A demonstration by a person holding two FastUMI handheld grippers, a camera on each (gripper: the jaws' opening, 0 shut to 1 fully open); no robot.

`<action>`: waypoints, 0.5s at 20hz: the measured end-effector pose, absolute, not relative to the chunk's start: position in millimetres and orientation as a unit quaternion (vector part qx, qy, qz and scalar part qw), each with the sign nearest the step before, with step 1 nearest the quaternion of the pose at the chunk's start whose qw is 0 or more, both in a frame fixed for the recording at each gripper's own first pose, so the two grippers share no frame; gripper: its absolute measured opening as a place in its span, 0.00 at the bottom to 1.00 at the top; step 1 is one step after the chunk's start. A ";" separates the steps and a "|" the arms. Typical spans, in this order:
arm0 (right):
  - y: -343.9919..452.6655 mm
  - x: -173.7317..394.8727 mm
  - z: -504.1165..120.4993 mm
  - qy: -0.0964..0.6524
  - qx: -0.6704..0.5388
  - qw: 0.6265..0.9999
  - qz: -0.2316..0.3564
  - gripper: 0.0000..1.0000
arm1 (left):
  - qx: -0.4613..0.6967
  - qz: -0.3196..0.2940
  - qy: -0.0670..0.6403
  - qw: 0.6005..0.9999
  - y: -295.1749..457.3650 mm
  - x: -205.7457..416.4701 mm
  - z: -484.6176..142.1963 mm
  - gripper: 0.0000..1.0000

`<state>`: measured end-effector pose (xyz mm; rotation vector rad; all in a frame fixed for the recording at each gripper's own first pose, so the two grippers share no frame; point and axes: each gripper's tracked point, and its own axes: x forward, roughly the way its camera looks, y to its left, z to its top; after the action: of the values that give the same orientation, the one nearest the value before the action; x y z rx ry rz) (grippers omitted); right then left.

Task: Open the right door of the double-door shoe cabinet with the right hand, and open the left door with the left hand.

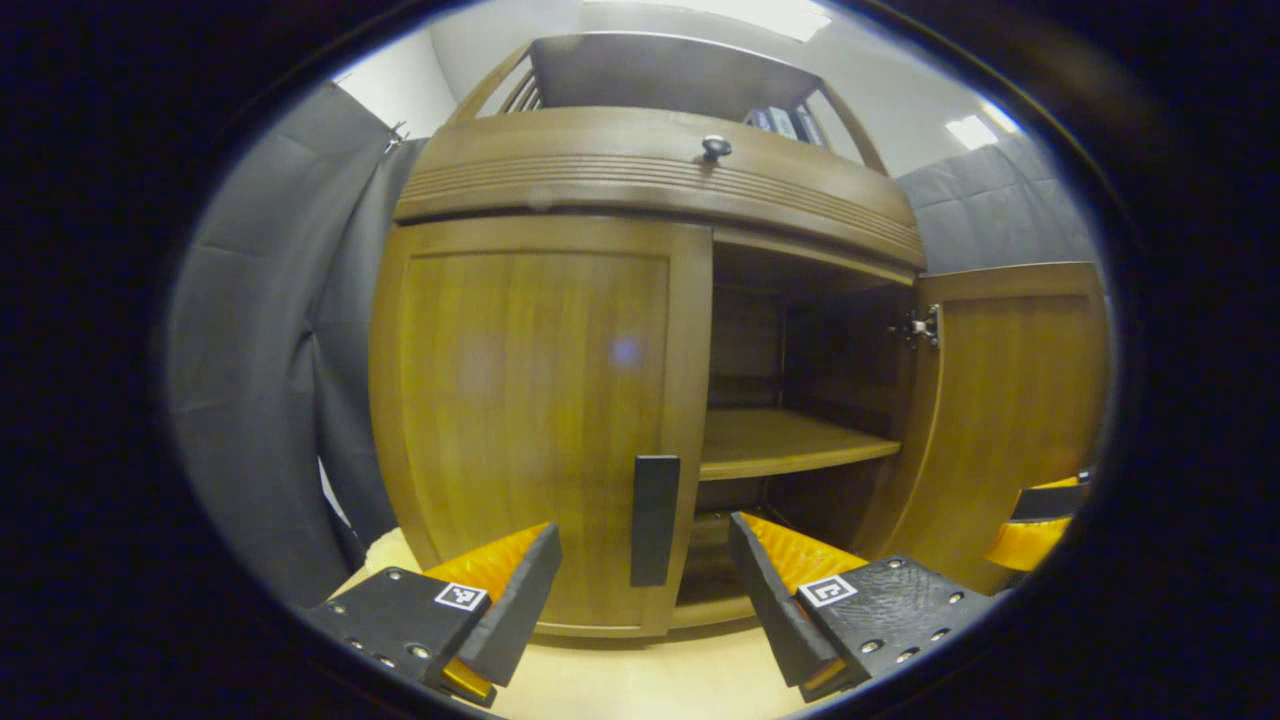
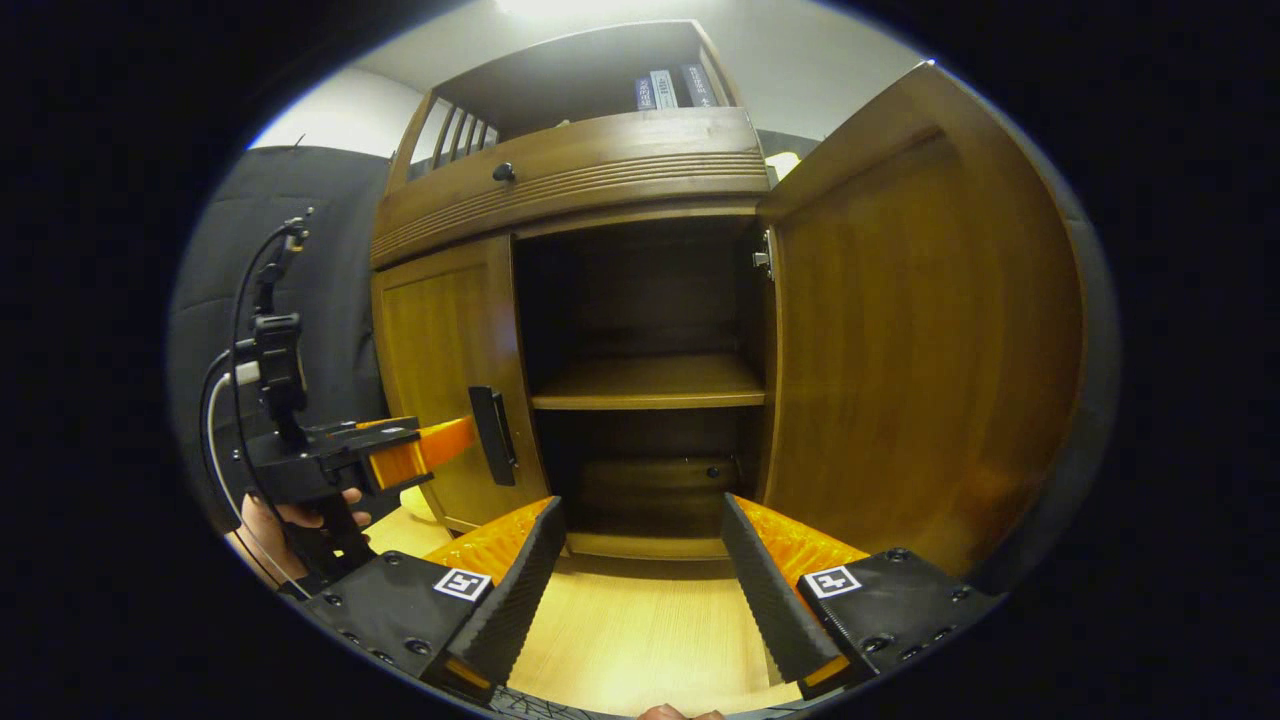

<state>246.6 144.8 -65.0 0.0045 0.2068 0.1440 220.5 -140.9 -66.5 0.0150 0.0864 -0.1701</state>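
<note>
With jaws wide, the left gripper (image 1: 645, 585) faces the closed left door's handle (image 1: 654, 520), the right gripper (image 2: 645, 580) is empty, and the right door (image 2: 920, 340) is already open.

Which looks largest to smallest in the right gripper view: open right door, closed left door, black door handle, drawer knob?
1. open right door, though nearness to the camera enlarges it
2. closed left door
3. black door handle
4. drawer knob

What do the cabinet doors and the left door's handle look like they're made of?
Left door and right door: wood or wood veneer, going by the visible grain under a semi-gloss sheen. Handle: matte black bar, plastic or painted metal; can't tell which.
</note>
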 end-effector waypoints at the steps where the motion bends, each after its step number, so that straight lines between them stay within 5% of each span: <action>1: 147.6 246.9 -65.0 0.103 0.007 0.992 0.077 0.93 | 0.004 -0.084 0.047 0.995 -141.0 228.9 -69.0 0.99; 6: 146.4 256.3 -68.9 0.114 -0.002 0.990 0.081 0.93 | 0.007 -0.080 0.060 0.995 -146.6 266.8 -85.4 0.97; 8: 147.9 256.1 -69.7 0.121 0.001 0.989 0.084 0.93 | 0.014 -0.078 0.064 0.995 -151.7 281.6 -92.2 0.76; 10: 147.6 258.3 -70.9 0.132 -0.001 0.987 0.087 0.93 | 0.011 -0.082 0.065 0.994 -156.3 290.0 -93.7 0.74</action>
<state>258.3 147.6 -70.9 -0.0021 0.2649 0.1742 290.0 -156.3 -93.7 0.0216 0.1307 -0.1636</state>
